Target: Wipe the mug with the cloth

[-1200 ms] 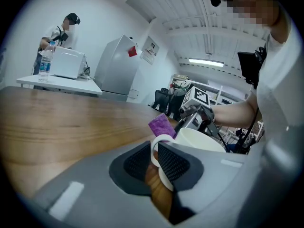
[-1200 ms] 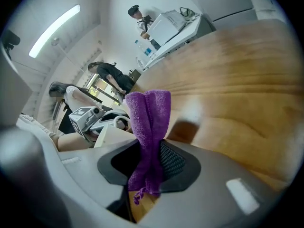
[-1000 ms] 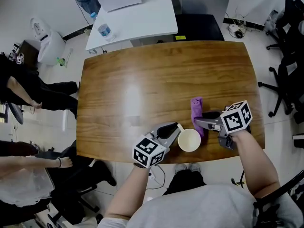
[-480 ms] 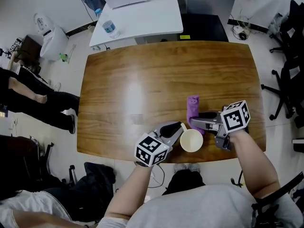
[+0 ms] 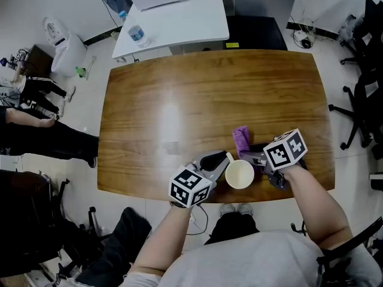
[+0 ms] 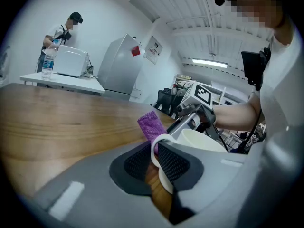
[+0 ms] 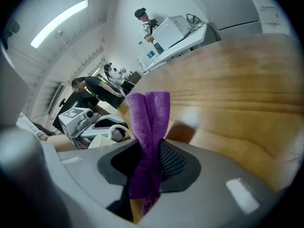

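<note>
**Mug held by handle, cloth pinched beside it**

left gripper [image 5: 221, 161] clamped on the handle of the white mug [image 5: 240, 175], lower centre of head view, near the wooden table's [image 5: 179, 100] front edge. right gripper [image 5: 256, 159] closed on the purple cloth [image 5: 241, 137], folded between its jaws, just upper right of the mug. Cloth-to-mug contact unclear.

Bright overhead light, glare on table [image 5: 167, 118], fisheye vignetted edges
</note>
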`<move>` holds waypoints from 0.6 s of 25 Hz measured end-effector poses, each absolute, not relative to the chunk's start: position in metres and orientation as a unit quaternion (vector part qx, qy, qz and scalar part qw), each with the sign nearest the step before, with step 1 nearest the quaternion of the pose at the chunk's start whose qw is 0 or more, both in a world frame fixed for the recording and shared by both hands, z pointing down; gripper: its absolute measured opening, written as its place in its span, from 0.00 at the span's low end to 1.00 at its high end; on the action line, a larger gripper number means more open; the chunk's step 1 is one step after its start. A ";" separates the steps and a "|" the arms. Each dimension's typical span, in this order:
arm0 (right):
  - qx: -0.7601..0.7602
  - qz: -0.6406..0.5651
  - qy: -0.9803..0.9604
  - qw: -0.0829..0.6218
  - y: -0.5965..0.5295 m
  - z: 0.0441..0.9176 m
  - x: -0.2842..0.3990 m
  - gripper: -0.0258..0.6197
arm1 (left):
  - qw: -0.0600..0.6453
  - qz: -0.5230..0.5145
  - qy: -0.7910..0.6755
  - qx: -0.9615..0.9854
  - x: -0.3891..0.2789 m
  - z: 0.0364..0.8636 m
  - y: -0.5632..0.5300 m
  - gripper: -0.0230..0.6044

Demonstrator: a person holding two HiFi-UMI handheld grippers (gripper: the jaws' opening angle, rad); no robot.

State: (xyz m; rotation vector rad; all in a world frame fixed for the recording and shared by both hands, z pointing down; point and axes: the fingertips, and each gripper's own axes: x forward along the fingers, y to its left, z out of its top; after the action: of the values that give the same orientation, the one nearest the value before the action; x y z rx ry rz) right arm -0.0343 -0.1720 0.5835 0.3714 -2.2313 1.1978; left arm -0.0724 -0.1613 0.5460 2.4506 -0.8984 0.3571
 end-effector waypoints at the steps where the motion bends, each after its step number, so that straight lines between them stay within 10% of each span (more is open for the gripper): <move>1: 0.142 0.446 -0.836 0.285 -0.172 0.582 -0.033 0.23 | 0.251 0.132 -0.329 0.901 -0.073 0.546 -0.160 0.09; 15: 0.158 0.381 -0.894 0.175 -0.115 0.461 0.036 0.23 | 0.226 0.085 -0.413 0.878 -0.105 0.488 -0.071 0.21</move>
State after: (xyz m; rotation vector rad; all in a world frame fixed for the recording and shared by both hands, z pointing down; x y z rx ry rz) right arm 0.0359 -0.1147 0.4613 0.4470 -2.5329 1.0792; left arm -0.1048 -0.0706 0.4878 2.4207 -1.1371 0.2336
